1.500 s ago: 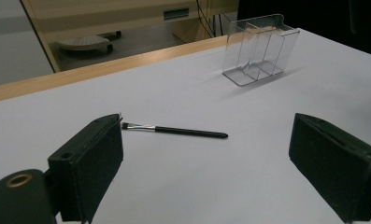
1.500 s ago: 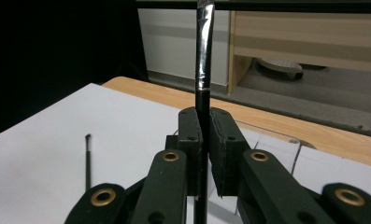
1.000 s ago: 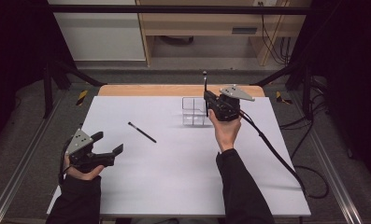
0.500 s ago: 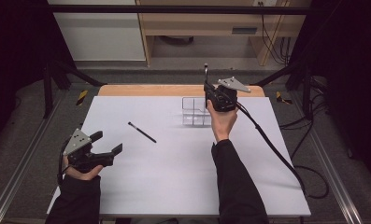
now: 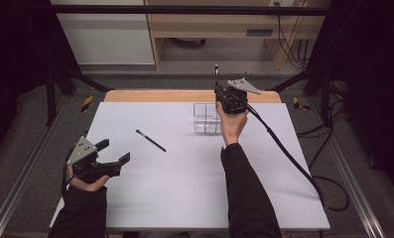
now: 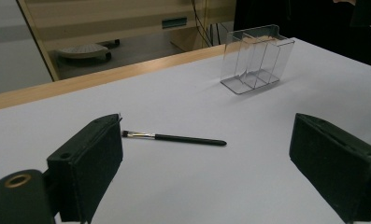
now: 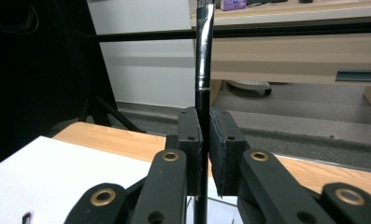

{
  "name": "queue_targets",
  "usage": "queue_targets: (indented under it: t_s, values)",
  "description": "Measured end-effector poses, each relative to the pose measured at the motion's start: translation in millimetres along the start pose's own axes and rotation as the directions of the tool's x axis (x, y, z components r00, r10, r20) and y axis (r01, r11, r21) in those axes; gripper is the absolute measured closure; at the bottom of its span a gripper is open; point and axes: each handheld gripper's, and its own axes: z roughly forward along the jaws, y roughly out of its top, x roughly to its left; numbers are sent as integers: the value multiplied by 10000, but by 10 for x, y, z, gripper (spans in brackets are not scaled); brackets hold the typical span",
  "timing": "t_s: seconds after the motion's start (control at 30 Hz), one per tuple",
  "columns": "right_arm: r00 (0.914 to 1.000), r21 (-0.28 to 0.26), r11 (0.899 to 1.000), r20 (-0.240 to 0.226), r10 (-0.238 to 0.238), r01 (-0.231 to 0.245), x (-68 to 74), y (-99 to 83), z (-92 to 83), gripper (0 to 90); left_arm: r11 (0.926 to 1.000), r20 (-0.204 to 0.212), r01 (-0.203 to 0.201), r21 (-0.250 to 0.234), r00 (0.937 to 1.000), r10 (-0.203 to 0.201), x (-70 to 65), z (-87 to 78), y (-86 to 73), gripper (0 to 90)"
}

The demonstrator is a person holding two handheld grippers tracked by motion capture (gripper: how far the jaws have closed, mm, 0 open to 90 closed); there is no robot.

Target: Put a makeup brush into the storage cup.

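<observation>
My right gripper point(image 5: 218, 93) is shut on a thin black brush point(image 5: 217, 74), which stands upright between its pads point(image 7: 192, 140) with the metal ferrule above them point(image 7: 203, 70). It hovers at the far right corner of a clear compartmented organizer point(image 5: 206, 119). The brush's lower end is hidden behind the jaws. A second black brush point(image 5: 151, 140) lies flat on the white table, left of the organizer. Near the front left corner my left gripper point(image 5: 114, 151) is open and holds nothing. In its own view this brush point(image 6: 183, 138) lies between and beyond its jaws, with the organizer point(image 6: 255, 58) farther back.
The white table cover point(image 5: 194, 188) ends at a wooden strip point(image 5: 150, 95) along the far edge. A black cable point(image 5: 284, 148) trails from my right gripper over the table's right side. Black frame posts and a shelf unit stand beyond.
My right hand has carried the upright brush a little toward the table's far edge, along the organizer's right side. The left hand and the lying brush have not moved.
</observation>
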Motion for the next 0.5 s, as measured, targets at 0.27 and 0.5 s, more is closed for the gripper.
queue_targets:
  t_s: [0.27, 0.5]
  values:
    - [9999, -132, 9998, 65, 131, -130, 11, 11, 102, 838, 10000, 12, 10, -66, 10000, -10, 3, -12, 10, 93]
    - [9998, 46, 9999, 187, 100, -101, -5, -41, 198, 838, 9999, 34, 32, -98, 10000, -32, 5, -21, 14, 93]
